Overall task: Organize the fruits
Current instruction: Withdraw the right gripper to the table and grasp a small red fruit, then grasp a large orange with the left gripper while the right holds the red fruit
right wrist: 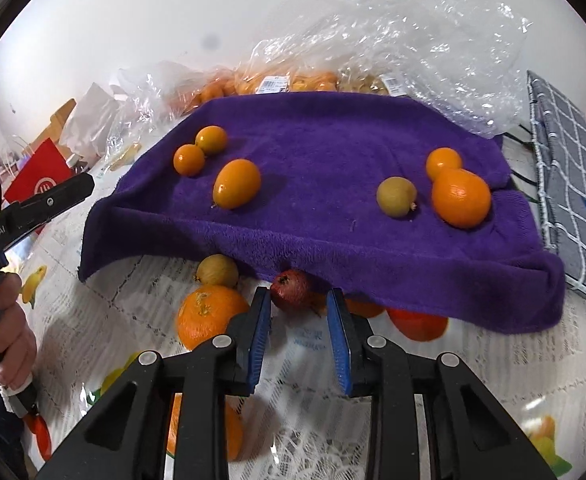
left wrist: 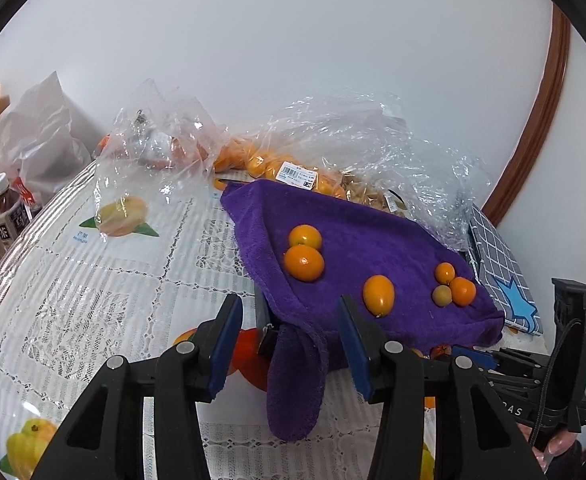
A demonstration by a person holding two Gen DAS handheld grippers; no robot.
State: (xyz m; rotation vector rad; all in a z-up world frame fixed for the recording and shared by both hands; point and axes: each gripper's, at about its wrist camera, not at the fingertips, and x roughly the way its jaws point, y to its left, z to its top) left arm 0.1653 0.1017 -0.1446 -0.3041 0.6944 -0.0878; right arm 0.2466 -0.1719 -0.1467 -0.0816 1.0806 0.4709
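I read the small dark-red fruit point(right wrist: 291, 289), on the tablecloth point(right wrist: 305, 408) just under the near edge of the purple towel point(right wrist: 333, 152), as dead ahead of the right gripper point(right wrist: 299, 300), nearer than the left gripper point(left wrist: 291, 312); right jaws narrow, empty, left jaws moderately apart, towel corner hanging between unpinched.

Purple towel point(right wrist: 325, 152), orange fruits point(right wrist: 460, 197), one olive-green fruit point(right wrist: 396, 196), dark red fruit point(right wrist: 291, 289), grey white-checked cloth point(right wrist: 569, 168)

tea bottle point(left wrist: 4, 212) far left | grey checked cloth point(right wrist: 569, 176) right | red box point(right wrist: 39, 182) left
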